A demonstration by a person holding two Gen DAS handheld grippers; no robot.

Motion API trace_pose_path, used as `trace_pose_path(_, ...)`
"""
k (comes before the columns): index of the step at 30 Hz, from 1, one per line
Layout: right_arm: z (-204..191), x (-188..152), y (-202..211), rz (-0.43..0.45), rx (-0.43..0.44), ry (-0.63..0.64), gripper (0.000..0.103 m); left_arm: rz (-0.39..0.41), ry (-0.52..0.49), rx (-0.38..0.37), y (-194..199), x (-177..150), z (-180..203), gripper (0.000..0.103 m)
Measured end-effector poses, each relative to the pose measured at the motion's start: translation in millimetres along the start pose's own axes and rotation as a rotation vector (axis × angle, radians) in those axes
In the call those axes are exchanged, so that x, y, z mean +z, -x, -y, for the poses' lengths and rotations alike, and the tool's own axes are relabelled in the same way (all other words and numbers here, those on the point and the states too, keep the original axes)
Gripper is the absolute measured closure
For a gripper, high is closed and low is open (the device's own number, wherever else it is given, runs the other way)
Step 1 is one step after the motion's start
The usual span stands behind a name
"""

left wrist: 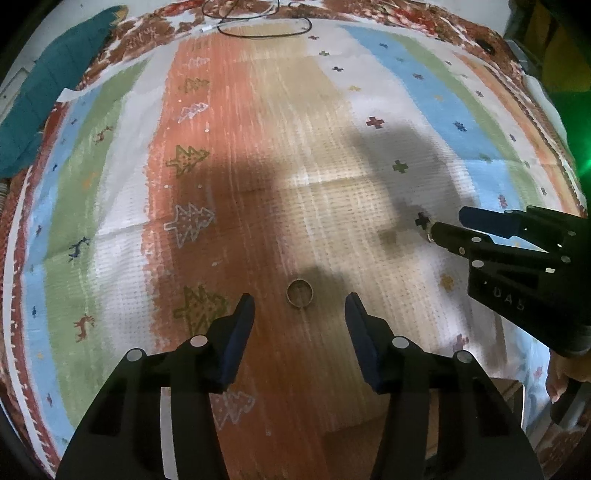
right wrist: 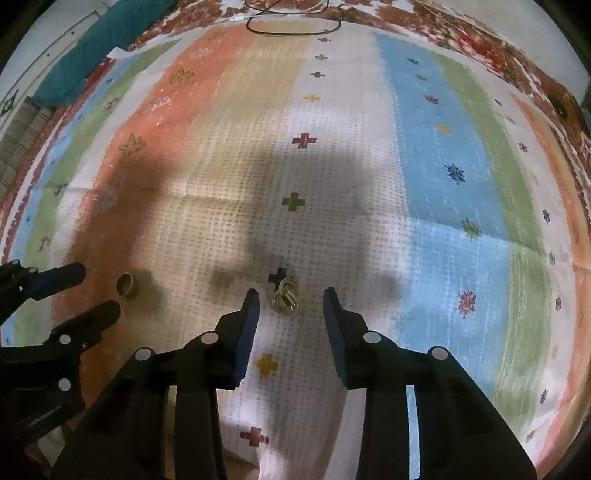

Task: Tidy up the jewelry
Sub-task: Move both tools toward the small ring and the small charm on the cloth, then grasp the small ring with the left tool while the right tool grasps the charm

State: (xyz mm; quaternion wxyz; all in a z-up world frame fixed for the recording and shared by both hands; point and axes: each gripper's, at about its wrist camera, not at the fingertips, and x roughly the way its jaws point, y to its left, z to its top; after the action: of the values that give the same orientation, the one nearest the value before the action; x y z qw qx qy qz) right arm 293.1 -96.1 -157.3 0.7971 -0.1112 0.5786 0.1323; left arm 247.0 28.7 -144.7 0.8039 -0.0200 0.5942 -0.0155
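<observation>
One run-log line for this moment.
left claw: open over ring | right claw: open over gold jewelry cluster | nothing gripped

Striped cloth (right wrist: 424,184) is covering the whole work surface: orange, tan, white, blue, green bands with small crosses, trees and stars, fold creases running across it. Red-brown floral fabric (left wrist: 424,18) is showing under its far edge. Teal cloth (left wrist: 48,85) is lying bunched at the far left corner. Black cable (left wrist: 266,31) is looping along the far edge, a white cable beside it. Light is coming from above, throwing soft dark shadows mid-cloth. Green glow (left wrist: 576,122) is bleeding in at the right, source probably a lamp, too blurred to tell.
</observation>
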Motion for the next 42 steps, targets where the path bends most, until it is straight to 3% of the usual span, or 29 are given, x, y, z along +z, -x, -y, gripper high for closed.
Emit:
trace_pose_path(11,2,2,-17,-0.03,-0.003,0.01,0.077,-0.033,-0.008,-0.003,-19,7,5,0.063)
trace_pose_path(18,2,4,-22,-0.024,-0.013,0.018,0.087,-0.06,-0.008,0.011,-33,7,2,0.085)
trace_pose_path(28,1,-2,-13,-0.011,0.0,0.028,0.09,-0.031,-0.004,-0.004,-19,4,8,0.085)
trace_pose_path(42,-12,-23,53,0.091,0.017,0.053,0.09,0.106,0.003,-0.055,55,-16,21,0.085)
